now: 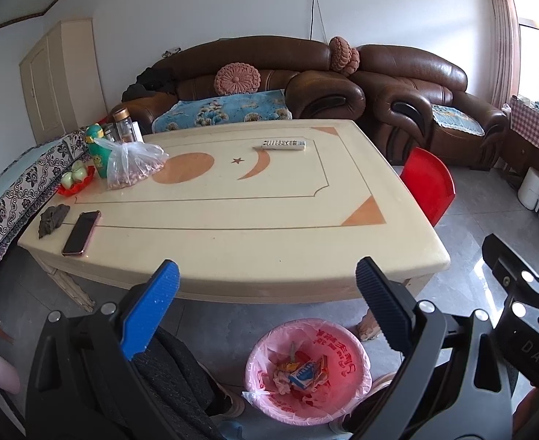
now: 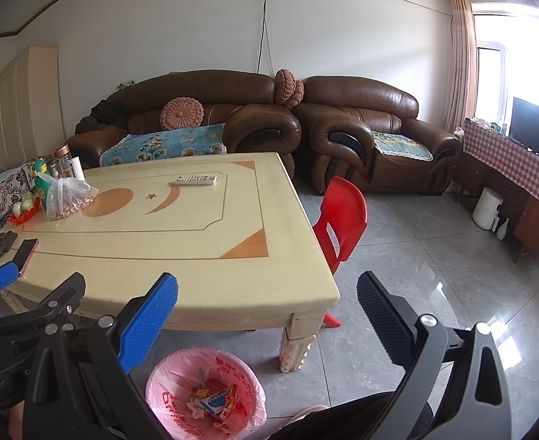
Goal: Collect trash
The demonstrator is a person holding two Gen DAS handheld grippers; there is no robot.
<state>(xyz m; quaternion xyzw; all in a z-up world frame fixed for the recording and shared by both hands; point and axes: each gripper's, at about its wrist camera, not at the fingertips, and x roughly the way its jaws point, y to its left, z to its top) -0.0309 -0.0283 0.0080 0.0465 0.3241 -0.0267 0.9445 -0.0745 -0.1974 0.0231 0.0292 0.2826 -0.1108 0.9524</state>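
A bin with a pink bag liner [image 1: 307, 370] stands on the floor in front of the cream table [image 1: 254, 227]; it holds wrappers and a small blue-and-white box [image 1: 302, 372]. The bin also shows in the right wrist view [image 2: 205, 394]. My left gripper [image 1: 267, 308] is open and empty, held above the bin by the table's near edge. My right gripper [image 2: 267, 321] is open and empty, to the right of the left one, over the table's near right corner. A crumpled dark scrap [image 1: 51, 218] lies at the table's left edge.
On the table lie a phone [image 1: 81, 233], a clear bag of nuts [image 1: 130, 165], a green bottle [image 1: 99, 150], jars, a red dish of fruit [image 1: 75, 179] and a remote [image 1: 283, 144]. A red chair [image 2: 342, 220] stands right of the table. Brown sofas [image 2: 262, 124] sit behind.
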